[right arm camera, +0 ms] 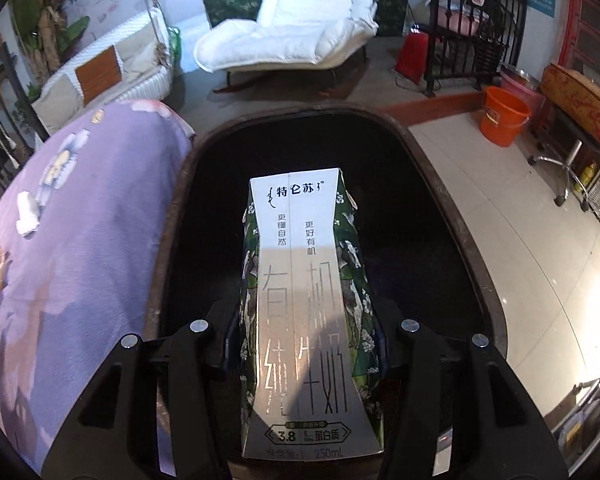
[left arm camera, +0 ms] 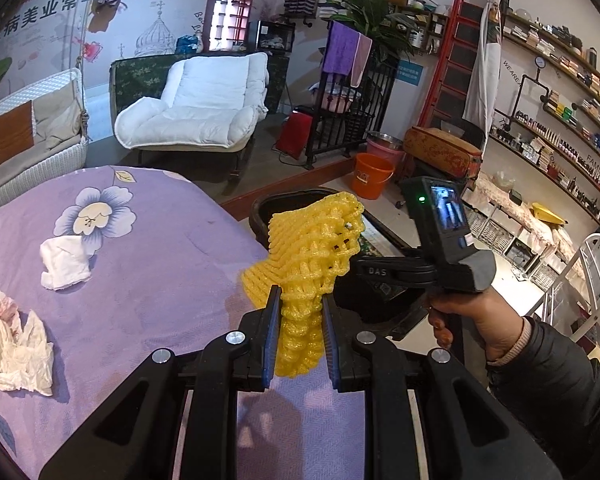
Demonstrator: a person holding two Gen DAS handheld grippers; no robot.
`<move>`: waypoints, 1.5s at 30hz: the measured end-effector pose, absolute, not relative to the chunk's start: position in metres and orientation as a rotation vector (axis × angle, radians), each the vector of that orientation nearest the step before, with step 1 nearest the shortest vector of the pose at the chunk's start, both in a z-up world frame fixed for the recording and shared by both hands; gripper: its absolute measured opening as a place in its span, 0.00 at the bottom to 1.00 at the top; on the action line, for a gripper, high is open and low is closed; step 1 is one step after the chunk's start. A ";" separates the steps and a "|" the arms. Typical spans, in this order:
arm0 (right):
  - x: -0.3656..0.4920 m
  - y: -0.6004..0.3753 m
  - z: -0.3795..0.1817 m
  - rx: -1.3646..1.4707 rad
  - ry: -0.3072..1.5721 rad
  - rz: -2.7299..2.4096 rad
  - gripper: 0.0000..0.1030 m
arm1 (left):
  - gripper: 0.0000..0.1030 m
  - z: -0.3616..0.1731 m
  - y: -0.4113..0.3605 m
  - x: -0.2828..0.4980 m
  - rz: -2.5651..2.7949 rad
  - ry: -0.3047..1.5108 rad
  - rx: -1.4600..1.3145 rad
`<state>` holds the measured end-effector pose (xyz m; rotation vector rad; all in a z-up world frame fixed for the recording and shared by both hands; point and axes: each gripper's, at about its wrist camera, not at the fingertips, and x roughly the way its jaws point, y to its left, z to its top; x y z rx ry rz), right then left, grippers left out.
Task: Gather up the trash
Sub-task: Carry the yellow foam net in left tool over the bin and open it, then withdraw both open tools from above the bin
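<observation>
Trash held in both hand-held grippers, beside and over the black bin.

Left hand-held gripper (left arm camera: 299, 300) is clenched on a yellow foam net (left arm camera: 308, 256), held above the edge of the purple flowered worktop (left arm camera: 148, 272), near the black bin (left arm camera: 276, 204). Right hand-held gripper (right arm camera: 306, 320) grasps a milk carton (right arm camera: 304, 304) over the bin's open mouth. A white tissue (left arm camera: 64, 262) and a crumpled tissue (left arm camera: 14, 348) lie on the worktop.
</observation>
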<state>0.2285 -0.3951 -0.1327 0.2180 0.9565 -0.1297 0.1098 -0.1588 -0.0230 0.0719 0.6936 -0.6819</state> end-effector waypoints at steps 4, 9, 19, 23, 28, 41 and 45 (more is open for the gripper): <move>0.233 -0.398 -0.140 0.244 0.990 -0.151 0.49 | 0.20 -0.025 -0.170 0.111 -0.696 0.699 0.084; 0.227 -0.397 -0.137 0.251 0.969 -0.146 0.59 | 0.20 -0.029 -0.180 0.118 -0.716 0.727 0.071; 0.187 -0.392 -0.106 0.255 0.862 -0.163 0.63 | 0.20 -0.036 -0.209 0.136 -0.763 0.781 0.033; 0.166 -0.396 -0.092 0.241 0.809 -0.193 0.63 | 0.20 -0.041 -0.222 0.144 -0.783 0.804 0.028; 0.141 -0.405 -0.083 0.265 0.768 -0.238 0.70 | 0.20 -0.047 -0.237 0.155 -0.796 0.838 0.017; 0.107 -0.432 -0.077 0.319 0.731 -0.354 0.71 | 0.20 -0.066 -0.281 0.168 -0.827 0.921 0.057; 0.096 -0.441 -0.075 0.333 0.705 -0.416 0.76 | 0.40 -0.070 -0.293 0.170 -0.846 0.941 0.083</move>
